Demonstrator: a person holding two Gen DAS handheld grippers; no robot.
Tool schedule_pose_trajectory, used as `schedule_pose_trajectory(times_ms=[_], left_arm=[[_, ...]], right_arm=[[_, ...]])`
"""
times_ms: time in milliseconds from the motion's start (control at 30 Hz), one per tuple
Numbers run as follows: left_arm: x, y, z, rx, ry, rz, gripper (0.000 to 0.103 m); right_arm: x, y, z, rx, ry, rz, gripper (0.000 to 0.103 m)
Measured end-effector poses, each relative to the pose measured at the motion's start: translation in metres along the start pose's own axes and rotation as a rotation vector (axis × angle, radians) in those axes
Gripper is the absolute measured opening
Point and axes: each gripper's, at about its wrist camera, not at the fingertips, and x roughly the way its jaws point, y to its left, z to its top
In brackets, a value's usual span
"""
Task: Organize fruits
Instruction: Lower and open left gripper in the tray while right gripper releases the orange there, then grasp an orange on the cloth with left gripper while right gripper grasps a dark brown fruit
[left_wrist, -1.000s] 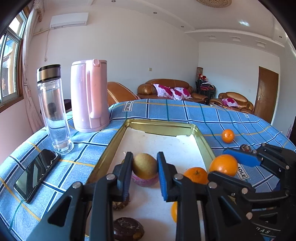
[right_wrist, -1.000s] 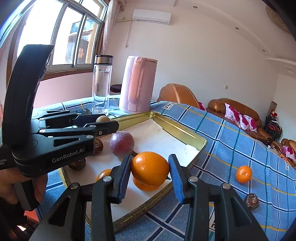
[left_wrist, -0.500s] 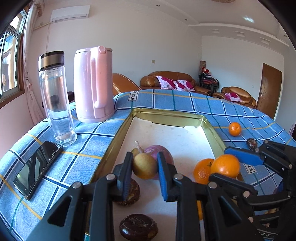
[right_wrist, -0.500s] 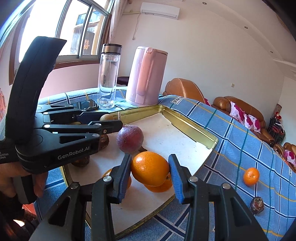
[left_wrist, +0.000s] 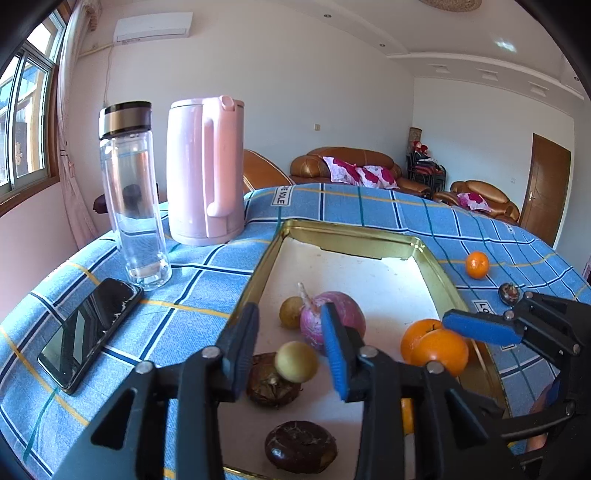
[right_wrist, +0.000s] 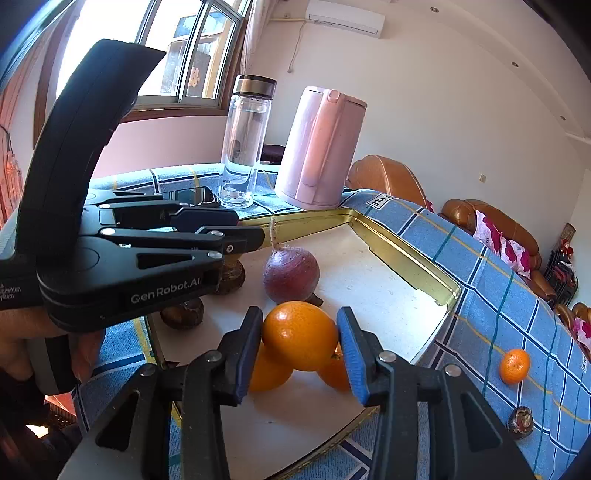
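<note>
Both grippers open over the gold-rimmed tray (left_wrist: 439, 266) of fruit.

The left gripper (left_wrist: 290, 349) has its jaws opening; a small yellow-brown fruit (left_wrist: 296, 361) sits between the pads, clear of both, resting against a dark brown fruit (left_wrist: 272, 387). The right gripper (right_wrist: 300, 349) is opening too, its pads flanking a large orange (right_wrist: 300, 335) atop two other oranges; whether the left pad touches it is hard to tell. A purple fruit (right_wrist: 291, 274) lies just behind.
</note>
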Motion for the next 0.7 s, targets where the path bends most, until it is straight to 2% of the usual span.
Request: schedule_pose_trajectory(times_ms=[33, 67, 100, 200, 333, 567, 700], left_arm=[[-0.004, 0.000, 0.001, -0.007, -0.015, 0.007, 0.064], [-0.007, 0.000, 0.002, -0.014, -0.027, 0.012, 0.070], [-0.010, 0.000, 0.003, -0.020, -0.037, 0.013, 0.077], [-0.017, -0.006, 0.007, -0.028, -0.064, -0.012, 0.080], [-0.028, -0.025, 0.014, -0.031, -0.099, -0.057, 0.096], [-0.034, -0.093, 0.029, 0.058, -0.108, -0.181, 0.103], [-0.024, -0.136, 0.039, 0.125, -0.091, -0.223, 0.103]], right_arm=[[-0.002, 0.000, 0.000, 0.000, -0.008, -0.010, 0.056], [-0.005, -0.001, -0.001, 0.001, -0.016, -0.020, 0.062], [-0.008, -0.003, -0.001, 0.000, -0.024, -0.030, 0.064], [-0.023, -0.015, -0.004, 0.005, -0.041, -0.069, 0.065], [-0.042, -0.052, -0.013, 0.048, -0.039, -0.144, 0.065], [-0.066, -0.146, -0.046, 0.216, 0.032, -0.328, 0.065], [-0.064, -0.196, -0.070, 0.344, 0.112, -0.377, 0.065]])
